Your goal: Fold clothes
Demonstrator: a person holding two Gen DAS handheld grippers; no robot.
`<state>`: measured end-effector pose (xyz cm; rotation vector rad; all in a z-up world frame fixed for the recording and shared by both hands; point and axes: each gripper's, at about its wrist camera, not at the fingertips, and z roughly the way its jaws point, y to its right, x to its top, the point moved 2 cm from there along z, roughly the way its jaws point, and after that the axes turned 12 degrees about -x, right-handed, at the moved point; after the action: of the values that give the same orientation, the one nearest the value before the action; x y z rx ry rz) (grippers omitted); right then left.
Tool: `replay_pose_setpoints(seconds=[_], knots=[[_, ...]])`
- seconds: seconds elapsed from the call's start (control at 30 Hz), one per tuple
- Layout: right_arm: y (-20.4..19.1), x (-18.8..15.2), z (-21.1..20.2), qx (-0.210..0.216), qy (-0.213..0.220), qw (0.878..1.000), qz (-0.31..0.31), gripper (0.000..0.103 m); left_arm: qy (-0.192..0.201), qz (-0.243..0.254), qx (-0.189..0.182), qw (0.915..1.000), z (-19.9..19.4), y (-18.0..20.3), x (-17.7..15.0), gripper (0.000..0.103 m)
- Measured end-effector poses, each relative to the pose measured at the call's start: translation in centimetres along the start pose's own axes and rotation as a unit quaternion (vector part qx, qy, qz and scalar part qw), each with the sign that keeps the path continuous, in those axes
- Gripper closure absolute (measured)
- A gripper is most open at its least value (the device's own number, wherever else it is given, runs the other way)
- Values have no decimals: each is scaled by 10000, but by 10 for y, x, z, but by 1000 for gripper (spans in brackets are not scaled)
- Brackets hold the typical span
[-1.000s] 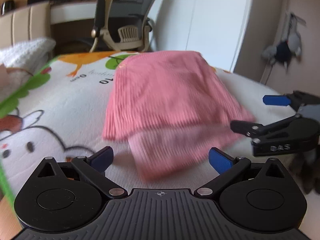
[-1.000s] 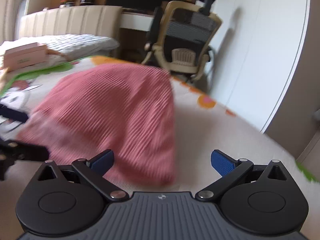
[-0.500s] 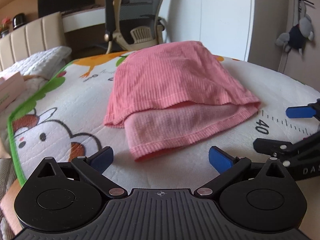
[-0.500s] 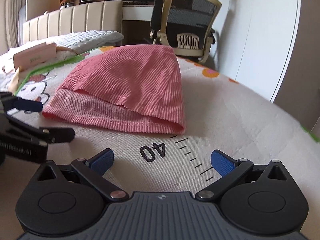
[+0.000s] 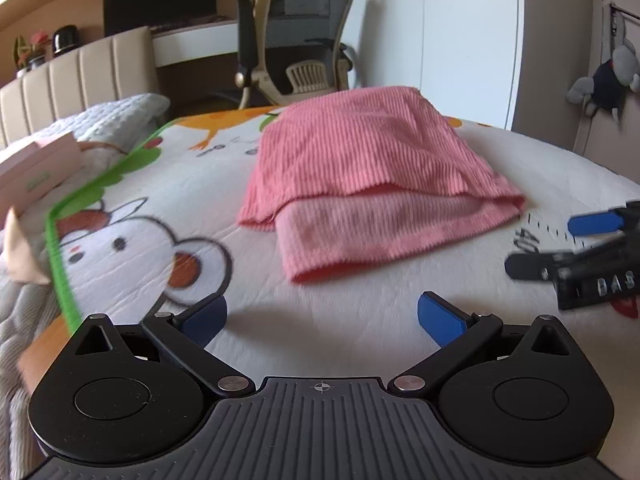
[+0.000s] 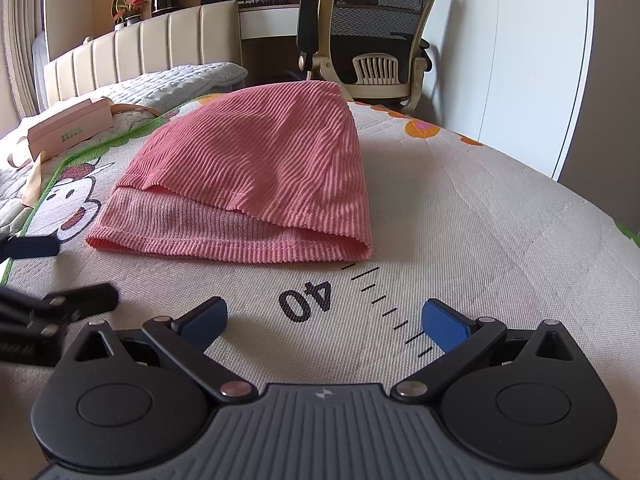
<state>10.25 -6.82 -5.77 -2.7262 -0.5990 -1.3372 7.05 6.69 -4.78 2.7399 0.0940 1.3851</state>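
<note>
Left claw [image 5: 322, 318] is spread wide and empty above the printed mat [image 5: 168, 184], short of the folded pink garment [image 5: 368, 184]. Right claw [image 6: 324, 322] gapes empty too, over the printed "40" [image 6: 306, 295], with the garment [image 6: 248, 176] lying just beyond.

Both claws [image 5: 320, 316] [image 6: 324, 320] spread wide, empty

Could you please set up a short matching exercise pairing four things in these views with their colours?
Things:
1. folded ribbed garment
2. office chair frame
3. gripper pads
4. mat border

Colours:
A. green
B. pink
C. blue
D. cream

Pairs: 1-B, 2-D, 3-C, 4-A
</note>
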Motion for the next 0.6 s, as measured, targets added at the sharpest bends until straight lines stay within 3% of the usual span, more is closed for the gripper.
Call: replay_pose_setpoints(seconds=[0.17,0.4,0.6], knots=[[-2,0,-1,-11,-2,10000,-2,0,-128,12,-336,9994,1,-9,4,0],[0,0,0,-1,-11,10000,13,0,-917,-22,-372,9951,24,-1,32,0],[0,1,2,8,-14,10000,21,0,-616,35,-345,9975,41,5,37,0]])
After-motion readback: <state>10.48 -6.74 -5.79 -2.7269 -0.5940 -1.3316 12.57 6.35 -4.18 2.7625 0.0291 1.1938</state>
